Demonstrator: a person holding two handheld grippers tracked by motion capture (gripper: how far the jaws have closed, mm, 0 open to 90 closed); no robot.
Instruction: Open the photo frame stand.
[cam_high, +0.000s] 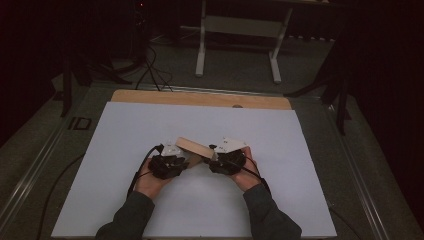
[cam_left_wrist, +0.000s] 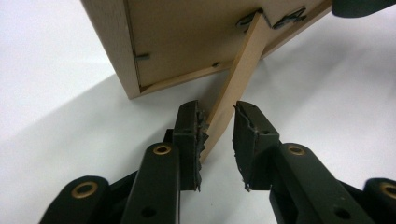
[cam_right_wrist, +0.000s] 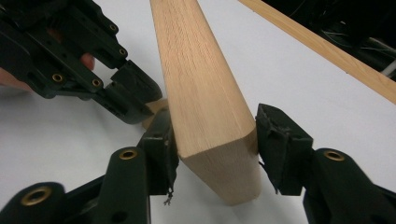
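A: Fig. — what's held, and where?

B: Wooden picture frame (cam_high: 192, 147), mid-table, raised between both hands over the white table (cam_high: 125, 130). Back side faces the left gripper view, w/ its prop-up leg (cam_left_wrist: 236, 79) swung out.

A: Left gripper (cam_left_wrist: 218, 135)?

B: Fingers (cam_left_wrist: 189, 135) part-spread around the leg; left pad touches it, right pad stands clear — no pinch.

A: Right gripper (cam_right_wrist: 212, 140)?

B: Straddles the frame's end; left finger (cam_right_wrist: 161, 140) against the wood, the other finger just beside the corner. Whether the pads press, can't tell.

A: Anything else?

B: Wood strip (cam_high: 200, 99) along the table's far edge.
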